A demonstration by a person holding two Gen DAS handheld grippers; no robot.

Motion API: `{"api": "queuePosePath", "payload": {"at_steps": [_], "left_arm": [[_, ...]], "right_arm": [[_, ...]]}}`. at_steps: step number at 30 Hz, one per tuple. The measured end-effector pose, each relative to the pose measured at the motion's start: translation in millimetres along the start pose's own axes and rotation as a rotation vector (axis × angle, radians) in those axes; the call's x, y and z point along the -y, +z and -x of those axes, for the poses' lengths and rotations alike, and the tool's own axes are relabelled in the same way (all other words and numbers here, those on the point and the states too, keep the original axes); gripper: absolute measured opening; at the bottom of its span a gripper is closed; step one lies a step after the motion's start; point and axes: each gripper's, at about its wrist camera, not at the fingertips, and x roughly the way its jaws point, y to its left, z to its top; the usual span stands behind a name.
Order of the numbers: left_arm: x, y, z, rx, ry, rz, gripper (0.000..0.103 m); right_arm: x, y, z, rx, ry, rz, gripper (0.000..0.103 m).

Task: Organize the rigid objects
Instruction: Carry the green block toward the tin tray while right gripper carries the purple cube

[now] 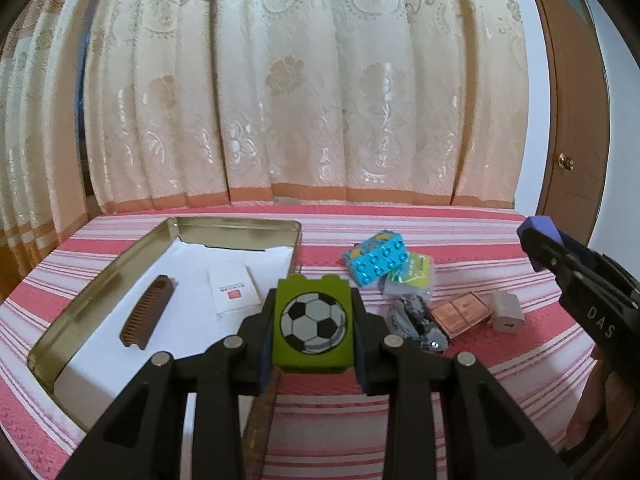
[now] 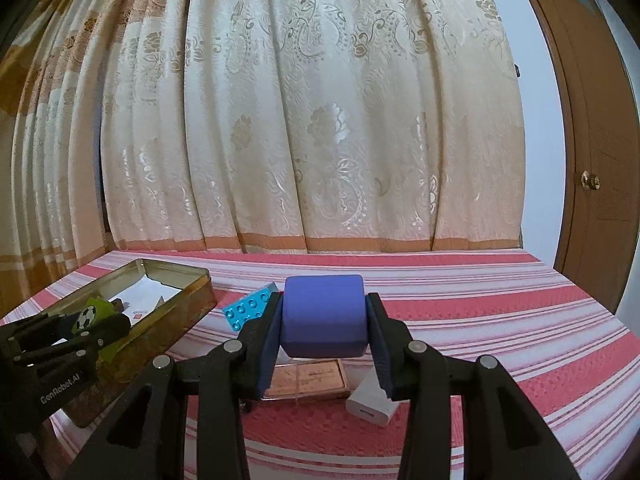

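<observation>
So the left gripper (image 1: 312, 320) is pinching a lime-green soccer-ball brick (image 1: 313, 322) just off the open gold metal tin's (image 1: 100, 280) near right edge; the right gripper (image 2: 324, 320), farther right, clamps a blue foam cube (image 2: 324, 314).

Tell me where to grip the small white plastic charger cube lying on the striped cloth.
Take the white plastic charger cube across its two flat side walls, coming down from above. It sits apart from the copper-coloured flat box, so the fingers have room; its port face looks forward, so avoid that side.
</observation>
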Motion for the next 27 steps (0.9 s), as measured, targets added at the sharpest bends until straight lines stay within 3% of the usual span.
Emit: {"api": "queuePosePath", "payload": {"at_steps": [11, 27], "left_arm": [[-19, 0, 7, 0.028, -0.004, 0.058, 0.030], [-25, -2, 13, 0.052, 0.015, 0.065, 0.030]], "right_arm": [[-4, 0, -2, -0.003, 0.050, -0.011, 0.043], [-28, 0, -6, -0.001, 0.098, 0.028, 0.043]]}}
